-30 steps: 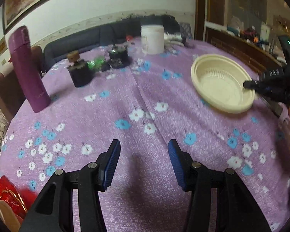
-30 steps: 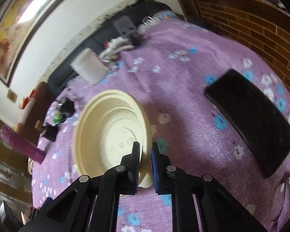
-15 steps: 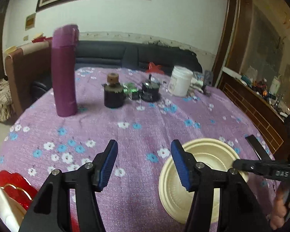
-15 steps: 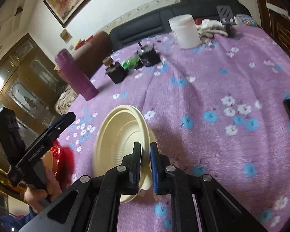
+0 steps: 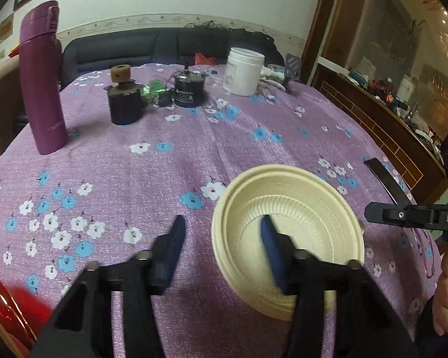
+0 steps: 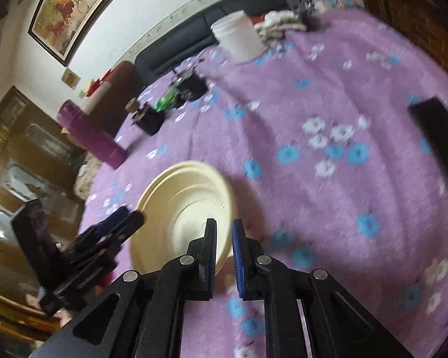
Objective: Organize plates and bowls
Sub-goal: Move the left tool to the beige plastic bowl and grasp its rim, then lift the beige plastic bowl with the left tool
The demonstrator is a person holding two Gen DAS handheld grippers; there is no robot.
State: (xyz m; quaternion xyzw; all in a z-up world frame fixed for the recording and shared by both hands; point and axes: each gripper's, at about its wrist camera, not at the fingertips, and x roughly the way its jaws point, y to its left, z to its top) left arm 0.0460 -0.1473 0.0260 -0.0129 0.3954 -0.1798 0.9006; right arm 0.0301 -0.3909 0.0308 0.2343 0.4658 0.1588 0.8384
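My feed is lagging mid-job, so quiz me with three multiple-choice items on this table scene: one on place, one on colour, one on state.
1. Where is the tall flask?
A. Far left of the table
B. Inside the bowl
C. On the black case

2. What colour is the bowl?
A. Red
B. Cream
C. Blue

3. What are the right tongs doing?
A. Standing wide open over bare cloth
B. Clamped on the bowl's rim
C. Gripping the white jar

Answers:
1. A: in the left wrist view the flask stands upright on the cloth at the left, apart from the bowl.
2. B: both views show it pale cream against the purple cloth.
3. B: the right wrist view shows the rim pinched between the nearly closed pads; the white jar stands far off.
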